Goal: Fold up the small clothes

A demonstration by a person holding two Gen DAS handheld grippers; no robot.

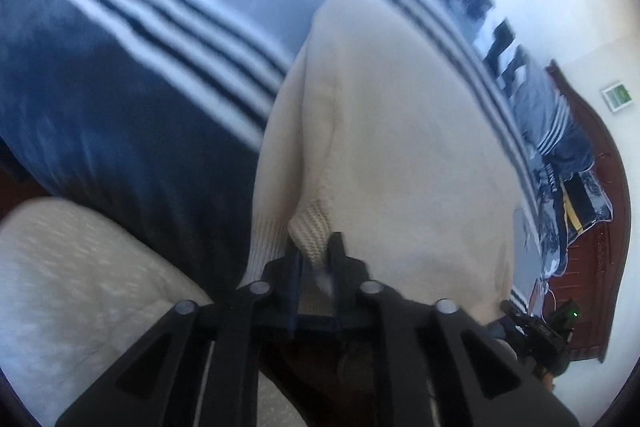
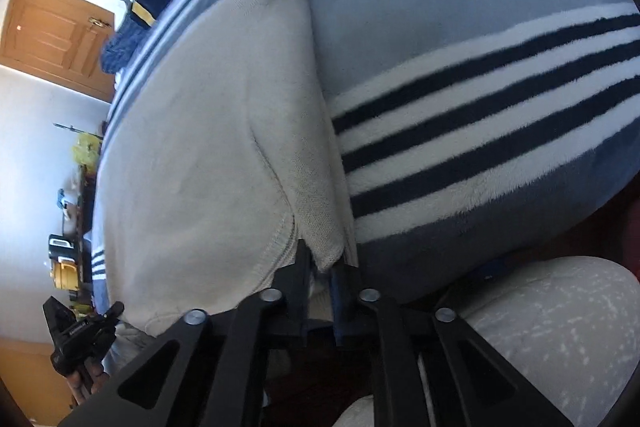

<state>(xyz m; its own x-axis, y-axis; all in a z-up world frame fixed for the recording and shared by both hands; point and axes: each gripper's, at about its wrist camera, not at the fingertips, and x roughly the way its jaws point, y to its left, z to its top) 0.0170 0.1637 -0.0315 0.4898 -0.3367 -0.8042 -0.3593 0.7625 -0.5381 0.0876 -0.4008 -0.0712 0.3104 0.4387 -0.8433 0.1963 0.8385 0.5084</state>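
Observation:
A cream knitted sweater (image 1: pixel 400 127) lies spread on a blue blanket with white and dark stripes (image 1: pixel 120 107). My left gripper (image 1: pixel 316 257) is shut on a ribbed edge of the sweater at its near side, and the fabric bunches between the fingers. In the right wrist view the same sweater (image 2: pixel 200 147) lies with one side folded in over the body. My right gripper (image 2: pixel 320 263) is shut on the near corner of that folded part. Each view catches the other gripper small at its lower edge: the right gripper (image 1: pixel 536 331) and the left gripper (image 2: pixel 80 335).
The striped blanket (image 2: pixel 480 107) covers a bed that runs away from me. A wooden headboard (image 1: pixel 592 227) and blue pillows (image 1: pixel 560 147) stand at its far end. A person's cream-patterned leg (image 2: pixel 540 307) is close below the grippers. A wooden door (image 2: pixel 52 35) and cluttered shelf are at the left.

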